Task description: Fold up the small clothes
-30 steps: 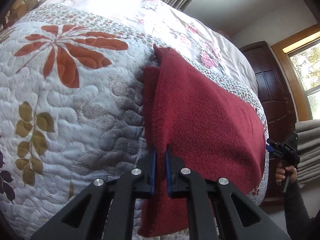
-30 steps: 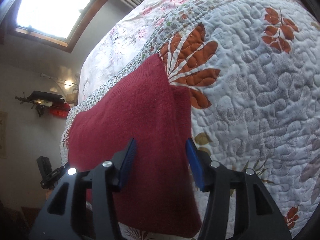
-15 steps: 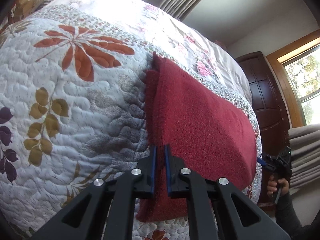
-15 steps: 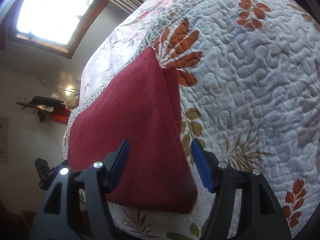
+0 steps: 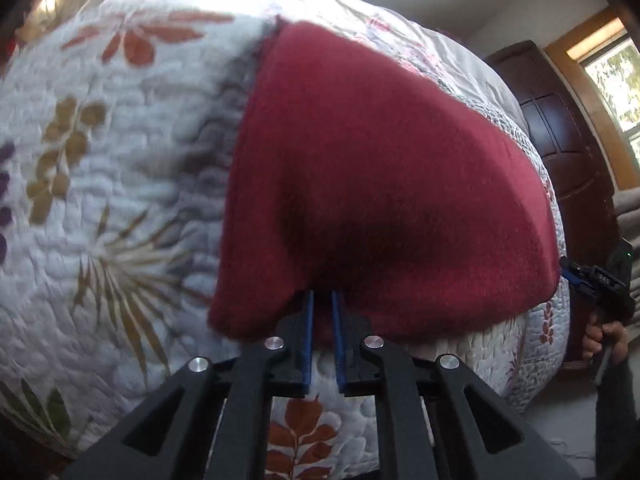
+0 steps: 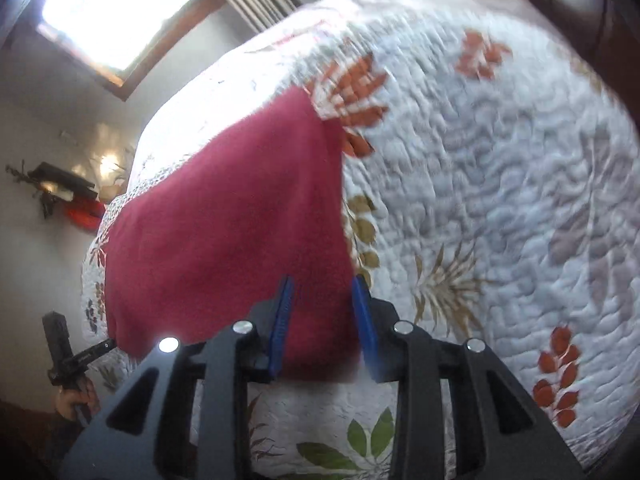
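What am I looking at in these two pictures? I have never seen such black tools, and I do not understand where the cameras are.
There is no robot here. A person holds a hand tool with two jaws in each hand, and each tool carries a wide-angle camera that looks forward along its jaws.

One picture comes from the left gripper, the other from the right gripper. Each view also shows the other tool at its edge, with the hand holding it.

A folded red cloth lies on a bed with a white quilt printed with leaves.

The left jaws are almost closed and seem to pinch the cloth's near edge. The right jaws stand open, on either side of the cloth's corner.
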Available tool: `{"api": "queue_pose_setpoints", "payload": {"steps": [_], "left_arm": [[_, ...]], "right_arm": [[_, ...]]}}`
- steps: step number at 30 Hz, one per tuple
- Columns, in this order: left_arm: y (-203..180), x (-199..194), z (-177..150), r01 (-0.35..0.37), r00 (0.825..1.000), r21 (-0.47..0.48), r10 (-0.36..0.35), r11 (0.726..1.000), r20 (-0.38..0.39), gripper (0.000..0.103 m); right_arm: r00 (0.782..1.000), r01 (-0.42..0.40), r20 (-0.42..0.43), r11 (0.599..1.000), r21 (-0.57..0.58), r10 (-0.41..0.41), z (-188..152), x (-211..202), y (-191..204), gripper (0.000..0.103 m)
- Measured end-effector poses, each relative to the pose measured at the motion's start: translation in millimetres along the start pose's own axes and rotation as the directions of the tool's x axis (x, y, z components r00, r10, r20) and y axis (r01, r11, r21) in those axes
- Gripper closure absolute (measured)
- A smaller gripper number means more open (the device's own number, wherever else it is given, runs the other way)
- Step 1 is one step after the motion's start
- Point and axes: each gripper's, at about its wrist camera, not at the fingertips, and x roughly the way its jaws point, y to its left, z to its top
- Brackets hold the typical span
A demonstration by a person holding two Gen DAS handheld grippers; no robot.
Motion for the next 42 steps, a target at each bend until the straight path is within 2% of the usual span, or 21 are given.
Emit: {"api": "queue_pose_setpoints", "payload": {"steps": [2,4,7,8,9,11,13,15,17,22,24,27,28,30,33,35,37,42], "left_arm": [[8.6,-5.8,-9.2,0.028,1.000,-0.038,-0.027,0.999,0.010,0.097],[17.3,-8.7,-13.1,0.048,0.999,-0.085,-0.046,0.995,0.022,0.097],[20.4,-18.5,-14.1,0.066,0.997,-0.112,-0.061,0.991,0.047,0.096],[20.0,-26.6,-18.5,0.074,0.996,-0.110,-0.068,0.991,0.060,0.088],[20.4,-36.3,-18.7,0.085,0.994,-0.107,-0.076,0.991,0.083,0.082],[27.0,-55.0,-17.7,0.104,0.988,-0.113,-0.089,0.988,0.129,0.046],[37.9,-72.3,-13.7,0.128,0.980,-0.133,-0.105,0.983,0.169,0.028],[52.8,-80.0,-4.7,0.165,0.976,-0.173,-0.136,0.971,0.168,0.022],[65.5,-79.9,10.1,0.197,0.972,-0.201,-0.165,0.960,0.164,0.014],[80.4,-63.0,59.2,0.287,0.956,-0.240,-0.262,0.927,0.129,0.006],[83.4,-55.6,84.2,0.329,0.944,-0.239,-0.314,0.914,0.100,0.006],[81.5,-43.7,116.1,0.396,0.918,-0.227,-0.393,0.890,0.059,0.004],[81.2,-38.0,127.3,0.425,0.903,-0.229,-0.427,0.876,0.041,0.004],[83.3,-28.3,147.5,0.459,0.884,-0.237,-0.467,0.856,0.026,0.004],[89.1,-16.9,166.1,0.494,0.861,-0.259,-0.509,0.830,0.010,0.004],[94.5,-11.1,173.6,0.525,0.837,-0.278,-0.547,0.805,0.000,0.004],[98.9,-2.7,177.1,0.545,0.818,-0.302,-0.575,0.782,-0.013,0.004],[111.5,9.8,180.7,0.579,0.786,-0.326,-0.618,0.747,-0.020,0.004]], "right_arm": [[0.999,-0.011,0.040,0.984,-0.180,0.018,-2.6,-10.2,48.0,0.071],[0.998,-0.051,0.020,0.943,-0.329,0.060,-10.4,-0.8,99.7,0.067],[0.996,-0.072,0.008,0.843,-0.533,0.091,-27.3,30.8,178.7,0.068],[0.995,-0.072,0.014,0.814,-0.577,0.098,-32.4,40.4,199.2,0.069],[0.994,-0.075,0.016,0.797,-0.599,0.106,-33.7,49.1,216.1,0.069],[0.994,-0.083,0.010,0.791,-0.606,0.112,-35.8,70.0,236.7,0.069],[0.995,-0.093,-0.028,0.789,-0.608,0.097,-45.4,90.2,246.8,0.069],[0.995,-0.101,-0.062,0.783,-0.614,0.080,-57.2,102.9,255.3,0.064],[0.995,-0.102,-0.073,0.763,-0.639,0.072,-71.6,106.0,263.7,0.053],[0.994,-0.108,-0.082,0.759,-0.642,0.073,-79.8,91.9,281.5,0.051],[0.995,-0.099,-0.073,0.721,-0.685,0.068,-87.4,83.2,298.2,0.051],[1.000,-0.009,-0.010,0.569,-0.822,0.001,-116.8,77.2,335.3,0.051],[0.999,0.030,0.015,0.503,-0.863,-0.035,-130.1,79.2,347.3,0.052],[0.995,0.086,0.058,0.396,-0.914,-0.081,-154.7,85.5,366.0,0.052],[0.977,0.181,0.146,0.241,-0.954,-0.154,-188.3,104.5,386.1,0.051],[0.955,0.249,0.221,0.131,-0.960,-0.196,-205.6,121.5,393.7,0.051],[0.936,0.291,0.273,0.055,-0.955,-0.223,-213.7,136.1,400.0,0.051],[0.884,0.384,0.387,-0.068,-0.921,-0.263,-213.7,166.4,413.1,0.050]]}}
